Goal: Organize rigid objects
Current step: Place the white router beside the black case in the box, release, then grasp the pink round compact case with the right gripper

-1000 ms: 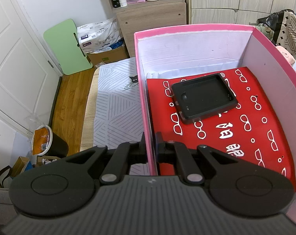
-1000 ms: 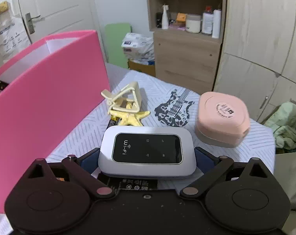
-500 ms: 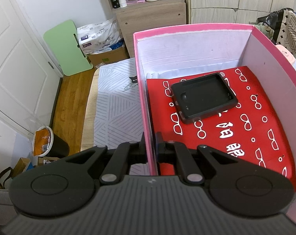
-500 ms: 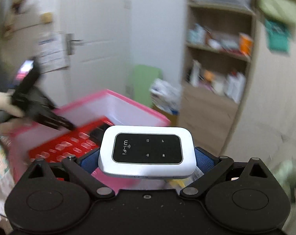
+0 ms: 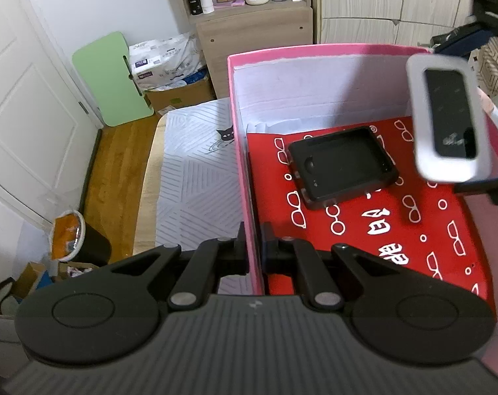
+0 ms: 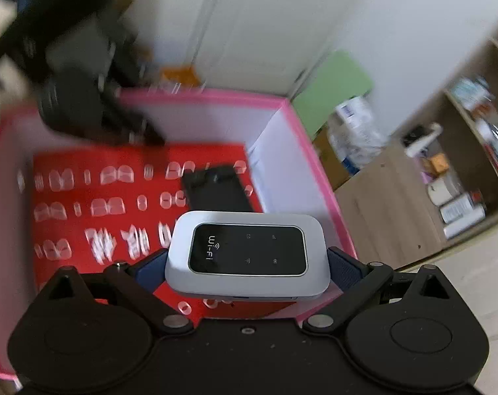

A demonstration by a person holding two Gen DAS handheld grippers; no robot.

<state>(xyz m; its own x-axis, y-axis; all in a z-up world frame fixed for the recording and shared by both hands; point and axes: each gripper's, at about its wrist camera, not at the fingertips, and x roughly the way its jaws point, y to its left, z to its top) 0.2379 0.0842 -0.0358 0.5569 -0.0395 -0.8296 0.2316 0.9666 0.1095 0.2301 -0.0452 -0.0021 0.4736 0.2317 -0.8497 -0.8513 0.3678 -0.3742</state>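
Left hand-held gripper clamped on pink box wall; right hand-held gripper gripping Wi-Fi router above it.

Left gripper clamped on the pink box side wall — one finger outside, one inside. Ahead of the fingers and to their right, a black case lies on the red patterned liner. Further right, above the liner, a white wifi router hangs in the air — blurred, a dark gripper part just under it. Striped cloth left of the fingers.
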